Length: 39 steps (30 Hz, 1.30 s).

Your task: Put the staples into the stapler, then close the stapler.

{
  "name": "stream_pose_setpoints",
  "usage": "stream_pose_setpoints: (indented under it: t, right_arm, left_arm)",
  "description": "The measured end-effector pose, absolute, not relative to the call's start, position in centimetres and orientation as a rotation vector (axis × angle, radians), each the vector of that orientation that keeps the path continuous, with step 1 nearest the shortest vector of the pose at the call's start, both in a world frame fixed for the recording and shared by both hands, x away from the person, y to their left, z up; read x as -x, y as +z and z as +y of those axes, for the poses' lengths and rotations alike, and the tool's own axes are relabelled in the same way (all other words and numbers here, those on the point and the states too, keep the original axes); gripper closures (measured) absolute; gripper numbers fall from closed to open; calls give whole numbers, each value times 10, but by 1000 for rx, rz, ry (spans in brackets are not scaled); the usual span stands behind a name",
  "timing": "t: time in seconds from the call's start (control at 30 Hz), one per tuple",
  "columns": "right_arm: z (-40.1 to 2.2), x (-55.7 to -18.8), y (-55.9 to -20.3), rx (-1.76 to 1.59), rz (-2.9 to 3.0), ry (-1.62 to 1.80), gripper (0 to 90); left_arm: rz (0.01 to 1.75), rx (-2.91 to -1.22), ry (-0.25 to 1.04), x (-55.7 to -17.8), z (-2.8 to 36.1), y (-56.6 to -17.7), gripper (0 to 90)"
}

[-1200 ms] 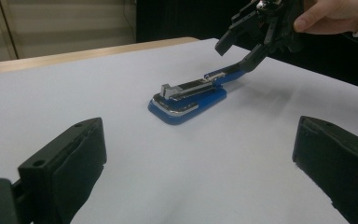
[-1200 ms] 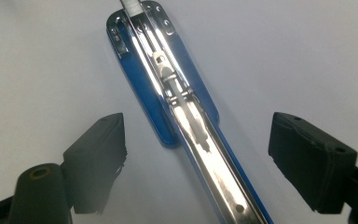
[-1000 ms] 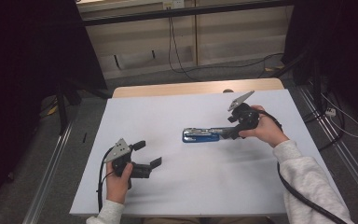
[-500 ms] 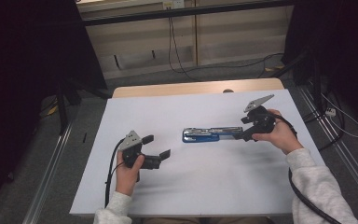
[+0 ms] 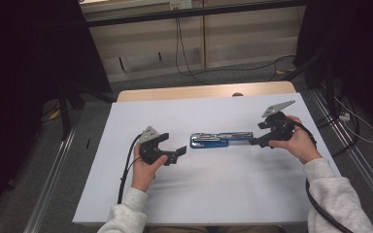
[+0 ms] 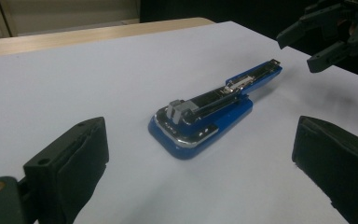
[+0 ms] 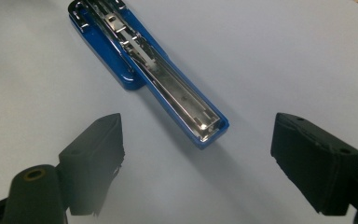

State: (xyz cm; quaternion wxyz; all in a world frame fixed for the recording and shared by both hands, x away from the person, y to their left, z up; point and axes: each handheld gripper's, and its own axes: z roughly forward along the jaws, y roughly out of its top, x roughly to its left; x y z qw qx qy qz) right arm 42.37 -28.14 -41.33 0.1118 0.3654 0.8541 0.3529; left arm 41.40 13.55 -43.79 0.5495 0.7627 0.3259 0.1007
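A blue stapler with a metal top lies opened out flat on the white table cover, lengthways left to right. My left gripper is open just left of its wide end, a short gap away. The left gripper view shows the stapler ahead between the spread jaws of that gripper, with the other gripper beyond it. My right gripper is open at the stapler's narrow right end. In the right gripper view the stapler's tip lies between the jaws without touching them.
The white cover ends at a wooden table edge at the back. Cables trail from both grippers toward the person. A metal rail runs along the floor to the left of the table.
My right gripper has drawn back to the right, uncovering the stapler's long narrow end. My left gripper has moved right toward the stapler's wide end. The stapler's wide end stays put.
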Motion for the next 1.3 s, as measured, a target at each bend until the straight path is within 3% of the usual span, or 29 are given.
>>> stream_pose_setpoints:
  t: [0.67,0.8,0.83,0.9,0.93,0.97,1.13,1.23,1.3]
  right_arm:
    - [-295,-416,-418,-1122,2472,1010,163]
    - [-297,-414,-418,-1123,2456,1005,174]
    - [-298,-414,-418,-1131,2454,1002,190]
    - [-299,-414,-420,-1127,2450,974,266]
    - [-301,-415,-422,-1160,2428,967,389]
    - [-301,-415,-422,-1160,2428,967,389]
    - [-302,-415,-427,-1227,2398,924,758]
    - [-300,-416,-435,-1234,2418,874,880]
    - [-295,-418,-440,-1243,2415,877,900]
  left_arm:
    - [818,-1864,257,-430,123,-445,53]
    - [823,-1870,263,-434,121,-446,131]
    - [824,-1878,273,-435,121,-447,185]
    - [848,-1891,295,-437,119,-448,289]
    - [874,-1895,308,-438,118,-449,465]
    - [882,-1896,310,-440,118,-450,465]
    - [962,-1930,282,-446,119,-457,796]
    - [972,-1941,262,-448,114,-462,880]
    - [966,-1967,234,-449,110,-464,900]
